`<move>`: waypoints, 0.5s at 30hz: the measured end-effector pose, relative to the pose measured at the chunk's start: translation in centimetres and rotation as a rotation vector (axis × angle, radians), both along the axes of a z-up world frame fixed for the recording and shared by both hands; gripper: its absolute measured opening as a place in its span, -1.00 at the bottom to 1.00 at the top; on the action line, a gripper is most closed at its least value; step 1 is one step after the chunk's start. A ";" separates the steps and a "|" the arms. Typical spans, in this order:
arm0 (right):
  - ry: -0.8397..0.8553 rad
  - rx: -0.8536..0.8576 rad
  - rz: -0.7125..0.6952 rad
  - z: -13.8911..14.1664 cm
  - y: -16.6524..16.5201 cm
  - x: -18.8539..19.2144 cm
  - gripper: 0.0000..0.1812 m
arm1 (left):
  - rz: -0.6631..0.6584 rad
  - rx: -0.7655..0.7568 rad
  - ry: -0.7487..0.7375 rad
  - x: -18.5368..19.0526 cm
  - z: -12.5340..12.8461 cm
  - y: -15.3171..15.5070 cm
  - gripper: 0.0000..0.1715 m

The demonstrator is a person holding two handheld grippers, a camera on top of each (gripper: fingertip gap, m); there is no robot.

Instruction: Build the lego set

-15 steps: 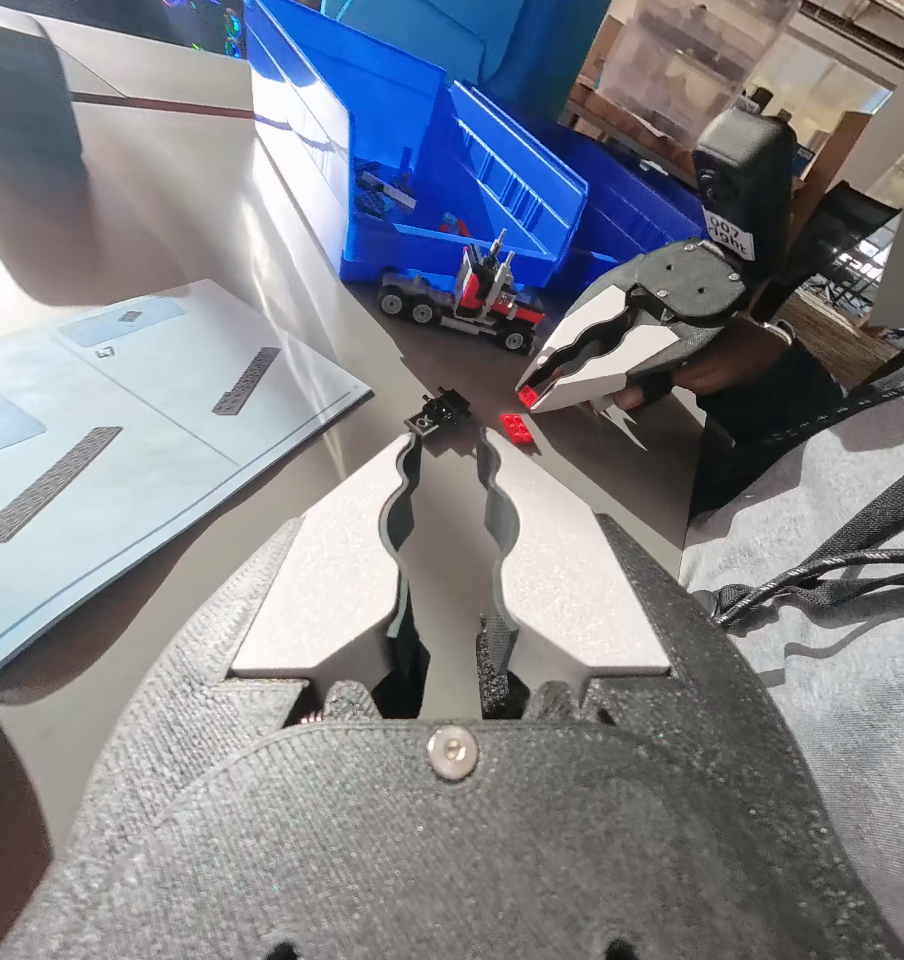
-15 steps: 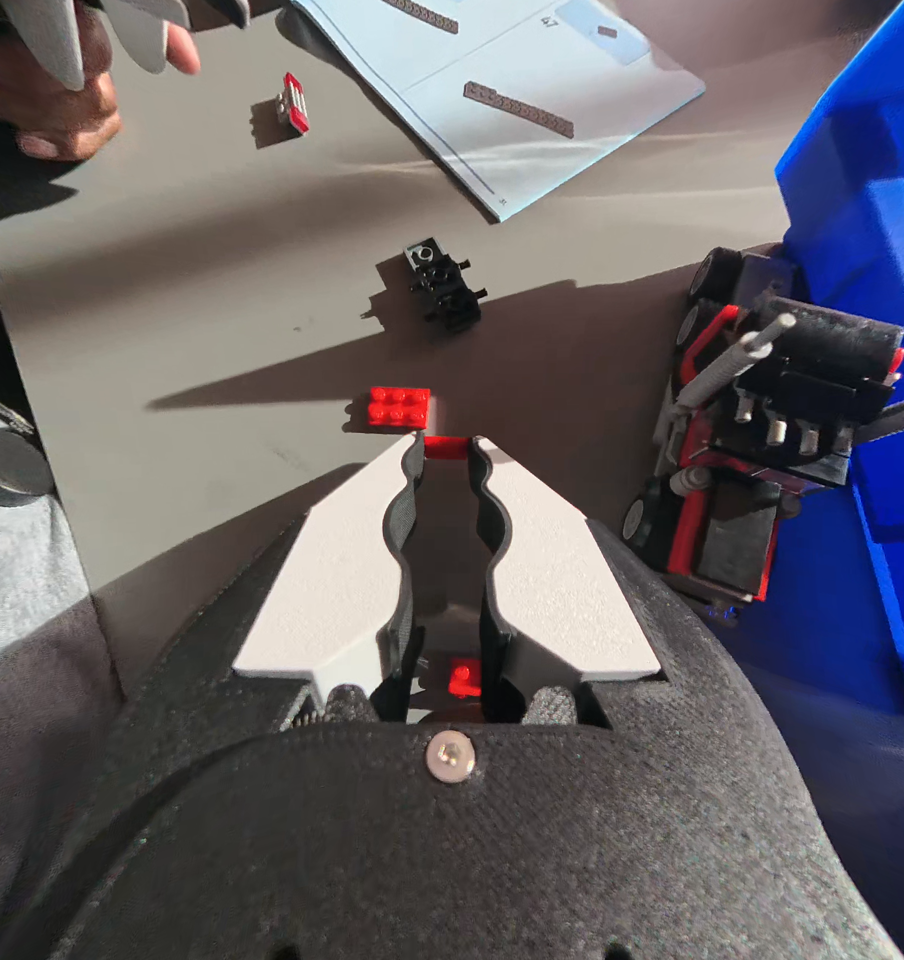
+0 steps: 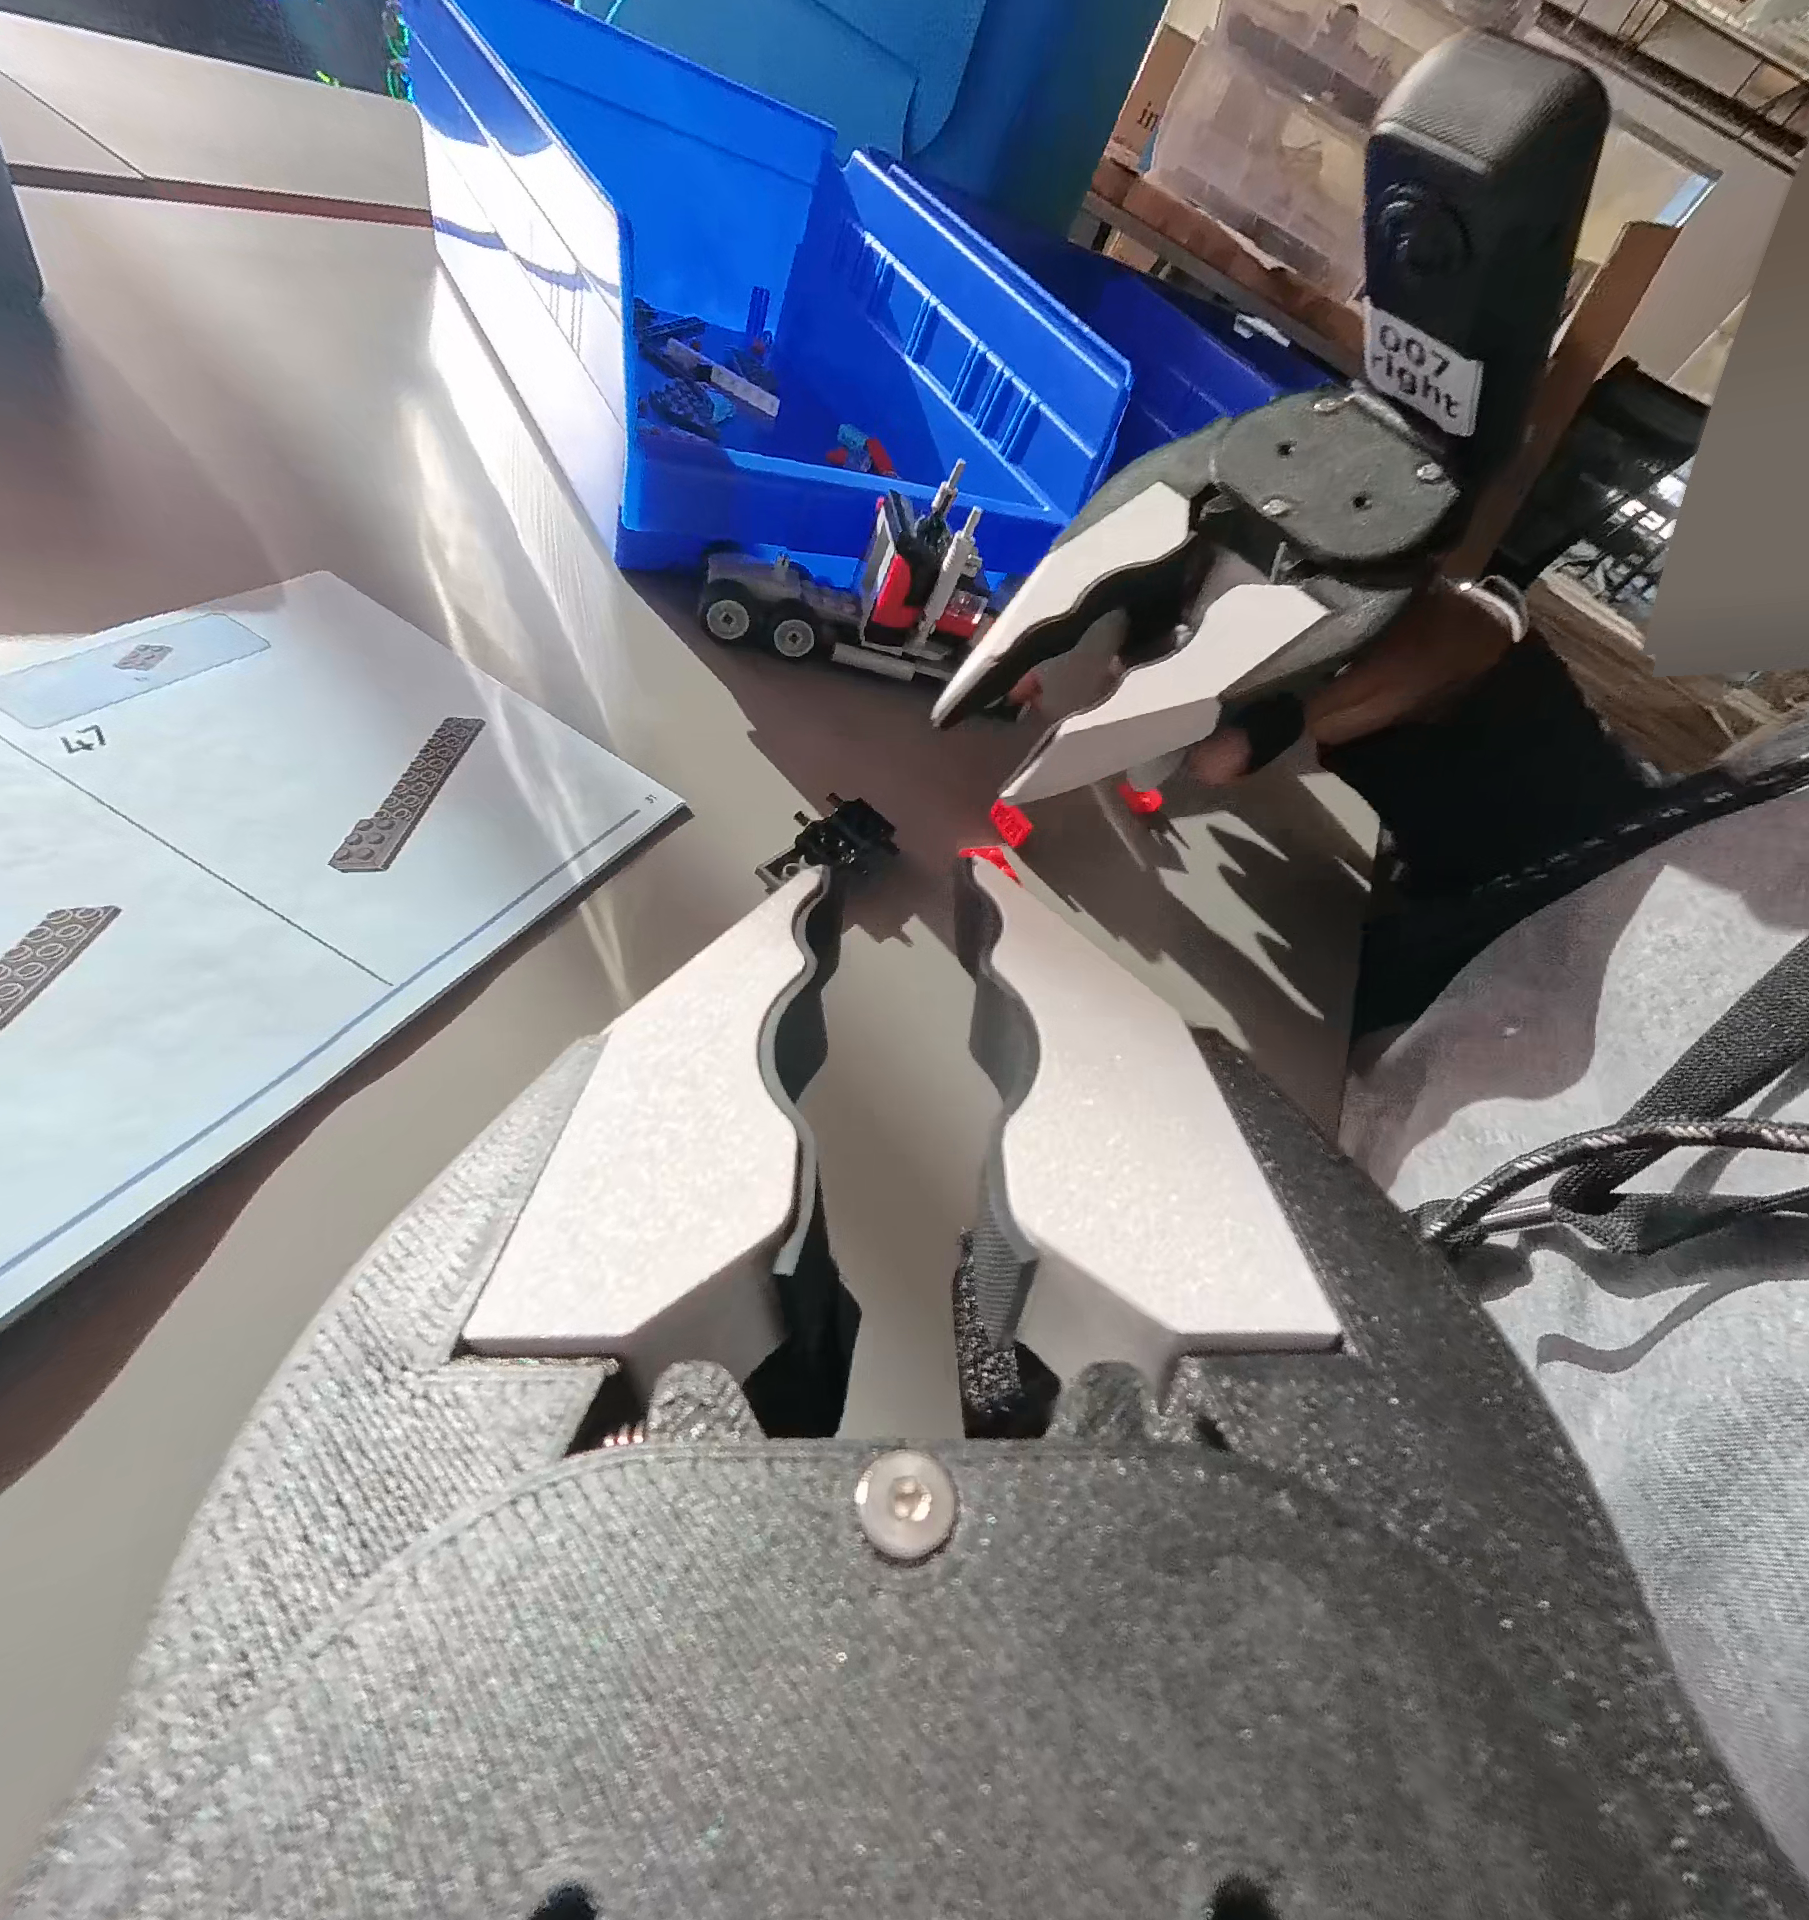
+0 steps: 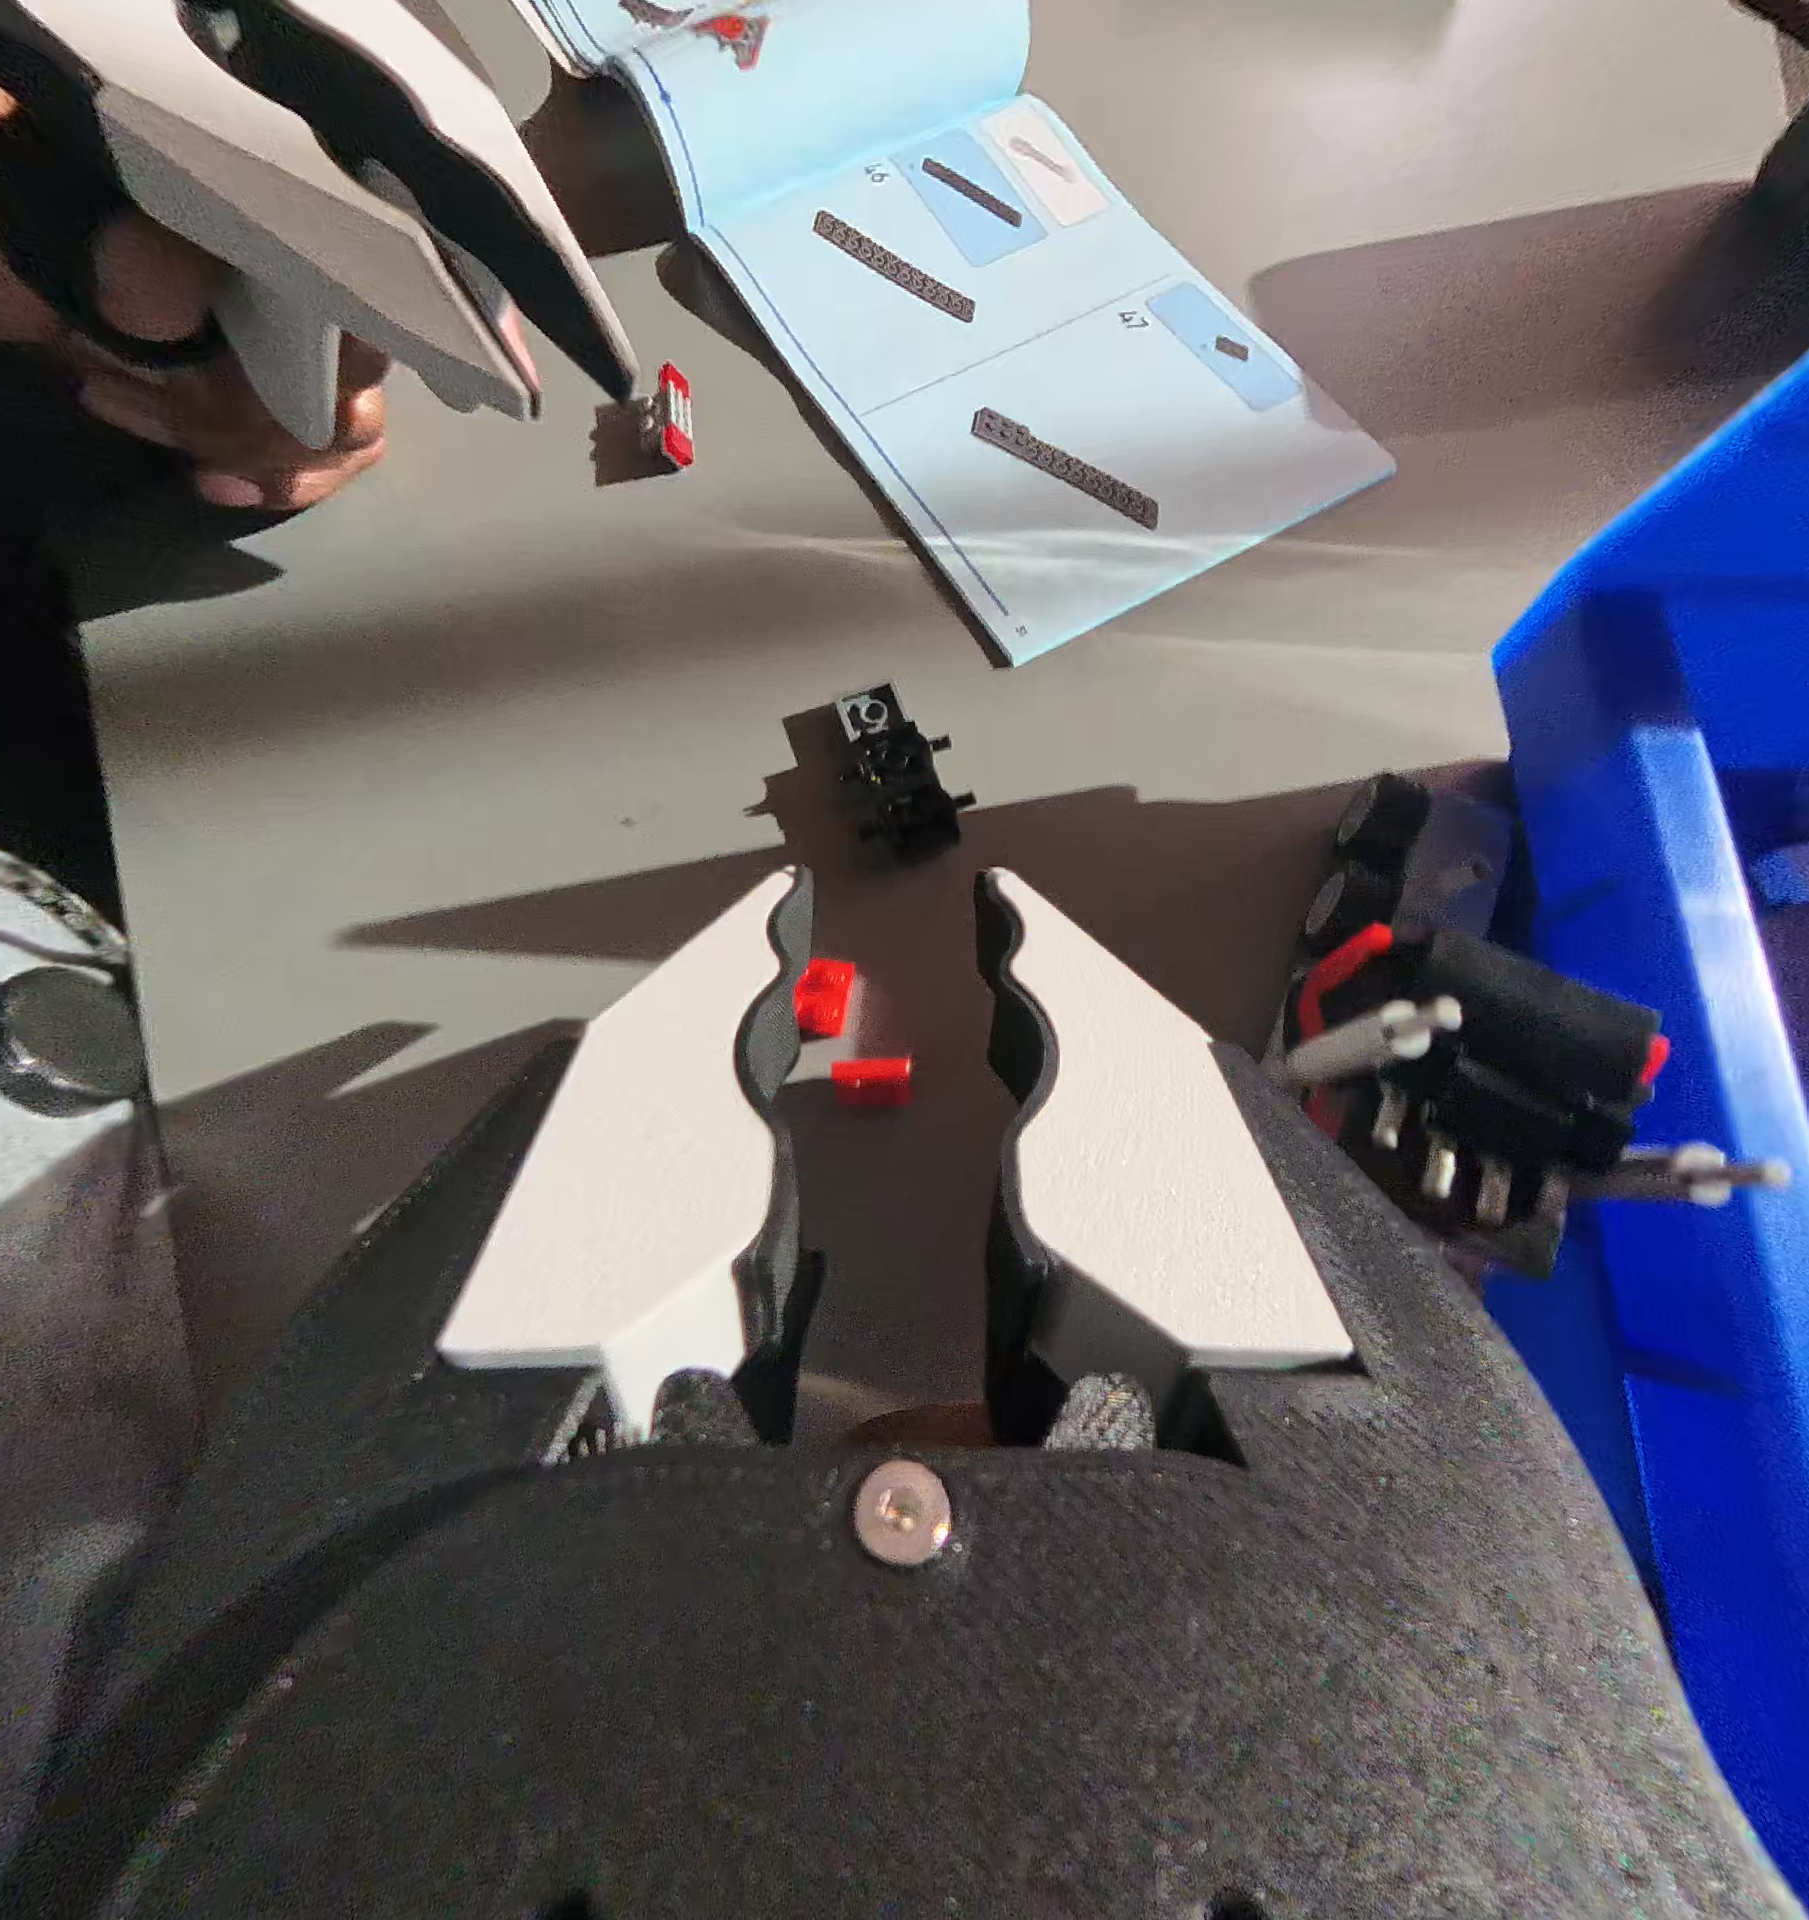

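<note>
Two small red bricks [image 4: 825, 995] [image 4: 872, 1081] on the grey table [image 4: 464, 727], side by side between the spread fingers of the right gripper [image 4: 892, 883], neither one pinched; jaws parted wide, nothing held. In the right wrist view, a black brick cluster [image 4: 895, 774] just past the fingertips at 12 o'clock, apart from the red pair. At 3 o'clock, a partly built truck [image 4: 1451, 1060], black and red with grey pipes, up against a blue bin [image 4: 1658, 883]. At 1 o'clock, an open instruction booklet [image 4: 983, 343] flat on the table. At 11 o'clock, a small red and grey piece [image 4: 666, 416] with one fingertip of the left gripper [image 4: 578, 390] right at it; touching or only just beside, cannot tell.

In the left wrist view, left gripper [image 3: 895, 878] also released, fingers apart and empty, black cluster [image 3: 838, 836] just beyond its left fingertip. Red bricks [image 3: 1012, 821] [image 3: 988, 854] at 1 o'clock, under the tips of the right gripper [image 3: 983, 753]. Truck [image 3: 848, 613] farther back at 12 o'clock, in front of the blue bin [image 3: 879, 416] with loose parts inside. Booklet [image 3: 204, 831] at 9 o'clock.
</note>
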State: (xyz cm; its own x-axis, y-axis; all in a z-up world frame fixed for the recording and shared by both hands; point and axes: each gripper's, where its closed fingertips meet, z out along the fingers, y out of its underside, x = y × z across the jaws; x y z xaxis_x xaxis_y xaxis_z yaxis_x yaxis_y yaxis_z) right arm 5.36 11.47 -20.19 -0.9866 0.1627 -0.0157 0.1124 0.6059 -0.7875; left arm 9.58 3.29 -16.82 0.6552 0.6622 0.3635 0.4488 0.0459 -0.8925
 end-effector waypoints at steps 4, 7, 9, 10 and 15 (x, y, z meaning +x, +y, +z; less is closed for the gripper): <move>0.068 0.115 0.048 -1.8 -2.0 -0.6 -0.56 | -0.004 0.009 -0.003 -0.1 0.0 0.5 -0.73; 0.061 0.146 0.070 -2.6 -2.8 -0.5 -0.55 | 0.006 0.028 -0.006 0.0 0.1 0.3 -0.73; 0.059 0.156 0.075 -2.9 -2.9 -0.5 -0.55 | -0.002 0.063 -0.019 0.3 0.3 0.3 -0.73; 0.058 0.157 0.077 -3.0 -3.0 -0.5 -0.56 | 0.000 0.075 -0.020 0.2 0.4 0.2 -0.73; 0.044 0.127 0.074 -3.1 -3.3 -0.3 -0.64 | -0.007 0.127 -0.045 0.1 0.6 -0.1 -0.73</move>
State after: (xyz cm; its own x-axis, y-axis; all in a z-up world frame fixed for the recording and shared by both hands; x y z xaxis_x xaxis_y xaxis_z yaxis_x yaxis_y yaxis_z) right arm 5.03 8.18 -23.26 -0.9953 0.0870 0.0435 0.0309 0.7064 -0.7071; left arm 9.69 3.22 -16.26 0.6409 0.6046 0.4730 0.4885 0.1540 -0.8589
